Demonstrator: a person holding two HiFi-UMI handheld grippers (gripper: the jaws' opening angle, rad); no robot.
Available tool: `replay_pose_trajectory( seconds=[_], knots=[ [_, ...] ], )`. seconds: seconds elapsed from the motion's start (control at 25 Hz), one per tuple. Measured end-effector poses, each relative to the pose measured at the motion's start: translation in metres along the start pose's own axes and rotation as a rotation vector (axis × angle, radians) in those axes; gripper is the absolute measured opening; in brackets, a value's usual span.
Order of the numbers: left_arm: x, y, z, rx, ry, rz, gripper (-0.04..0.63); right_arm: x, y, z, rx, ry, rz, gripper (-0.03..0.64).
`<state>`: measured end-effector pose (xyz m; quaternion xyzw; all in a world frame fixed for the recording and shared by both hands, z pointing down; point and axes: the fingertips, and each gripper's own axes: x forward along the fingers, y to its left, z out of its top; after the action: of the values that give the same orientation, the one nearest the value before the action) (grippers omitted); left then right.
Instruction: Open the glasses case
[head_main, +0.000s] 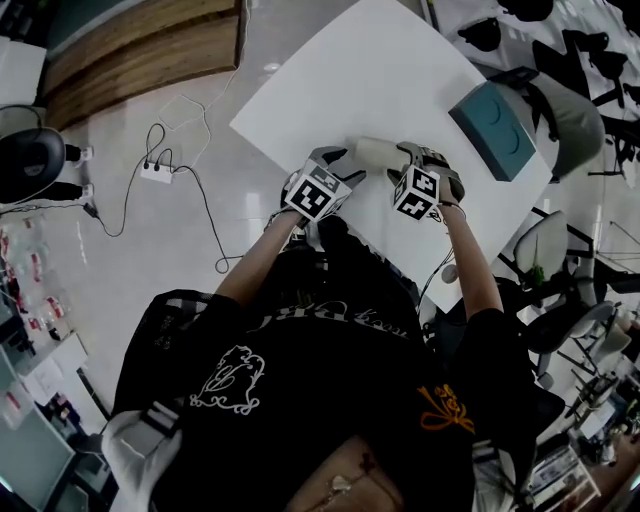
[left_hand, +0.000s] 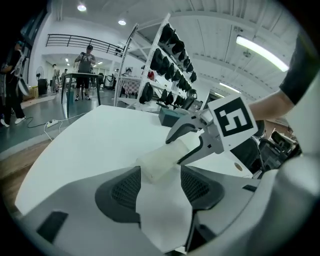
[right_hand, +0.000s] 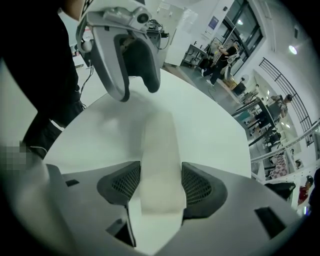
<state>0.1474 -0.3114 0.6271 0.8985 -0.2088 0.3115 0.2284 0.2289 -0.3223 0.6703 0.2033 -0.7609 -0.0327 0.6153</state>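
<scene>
A pale, long glasses case (head_main: 375, 152) lies closed on the white table (head_main: 380, 70) near its front edge. In the head view my left gripper (head_main: 348, 160) is at the case's left end and my right gripper (head_main: 408, 155) at its right end. In the left gripper view the case (left_hand: 160, 162) has its end between the wide-open jaws of the left gripper (left_hand: 160, 172), with the right gripper (left_hand: 192, 137) at the far end. In the right gripper view the case (right_hand: 159, 155) fills the gap of the right gripper (right_hand: 161, 175), whose pads flank it without squeezing. The left gripper (right_hand: 135, 90) stands open beyond.
A teal box (head_main: 495, 130) sits at the table's right side. A power strip with cables (head_main: 157, 172) lies on the floor to the left. Office chairs (head_main: 545, 245) stand at the right. A rack of dark helmets (left_hand: 165, 55) rises behind the table.
</scene>
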Motion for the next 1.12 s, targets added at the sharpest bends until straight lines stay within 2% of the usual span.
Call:
replay_pose_trajectory(
  seconds=[0.2,0.68,0.88,0.96,1.04,1.12],
  knots=[
    [0.031,0.009,-0.013,0.038,0.074,0.022,0.247,-0.002,-0.001,0.001,0.030,-0.024,0.008,0.267],
    [0.045,0.025,-0.016,-0.019,0.100,0.078,0.238,-0.009,-0.004,0.001,0.084,-0.044,0.031,0.242],
    [0.047,0.028,-0.019,-0.047,0.098,0.074,0.236,-0.022,-0.016,0.006,0.144,-0.092,0.010,0.181],
    [0.048,0.028,-0.021,-0.055,0.096,0.072,0.235,-0.026,-0.027,0.007,0.177,-0.113,-0.027,0.142],
    [0.048,0.029,-0.021,-0.059,0.090,0.074,0.233,-0.027,-0.042,0.005,0.198,-0.115,-0.081,0.070],
    [0.047,0.029,-0.020,-0.058,0.089,0.077,0.233,-0.024,-0.053,0.003,0.220,-0.111,-0.104,0.061]
  ],
)
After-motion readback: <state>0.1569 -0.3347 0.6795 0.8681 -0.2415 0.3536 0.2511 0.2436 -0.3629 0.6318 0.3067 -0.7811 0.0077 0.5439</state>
